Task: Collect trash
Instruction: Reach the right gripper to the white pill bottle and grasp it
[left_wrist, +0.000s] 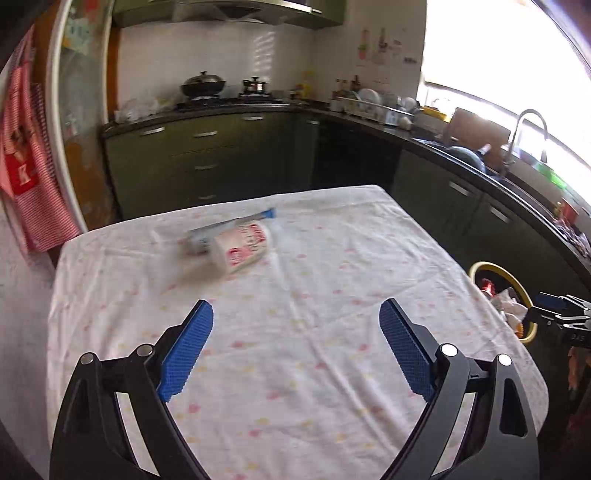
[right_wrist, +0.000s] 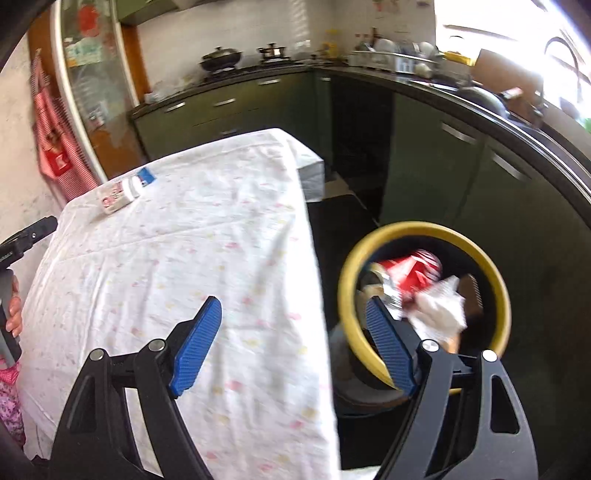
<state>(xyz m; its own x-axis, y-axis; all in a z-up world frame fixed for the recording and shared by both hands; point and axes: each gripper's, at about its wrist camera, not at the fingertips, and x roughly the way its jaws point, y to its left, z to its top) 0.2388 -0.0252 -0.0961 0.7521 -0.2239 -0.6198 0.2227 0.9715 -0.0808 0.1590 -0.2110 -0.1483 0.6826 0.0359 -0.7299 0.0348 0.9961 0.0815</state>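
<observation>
Blue-padded fingers of the left claw (left_wrist: 296, 325) fill the foreground of the left wrist view, spread wide with nothing between them, hanging over the near part of the bench (left_wrist: 332, 387) and its white flowered cloth. Further along the cloth lies the remaining trash: a paper cup (left_wrist: 242, 248) on its side with red print, touching a flattened wrapper (left_wrist: 236, 220) with a blue end just behind it. Both are blurred, so finer detail cannot be told. Off the right edge of the bench, the yellow-rimmed bin (left_wrist: 480, 266) stands on the floor, and the tip of the right claw shows beside it.

From the right wrist view, the right claw (right_wrist: 293, 325) also stands wide and empty, straddling the bench edge: one finger over the cloth, the other over the bin (right_wrist: 347, 295). Inside the bin lie a red can (right_wrist: 410, 269) and crumpled white paper (right_wrist: 443, 306). The cup (right_wrist: 114, 197) and wrapper (right_wrist: 142, 181) sit at the far corner of the bench, well apart from this claw.

Judging by this, some trash is already binned and the step in hand is reaching for the cup and wrapper. The left claw is better placed: it would need to travel forward, drop to the cloth and close across the cup's body, which may crush or roll.
</observation>
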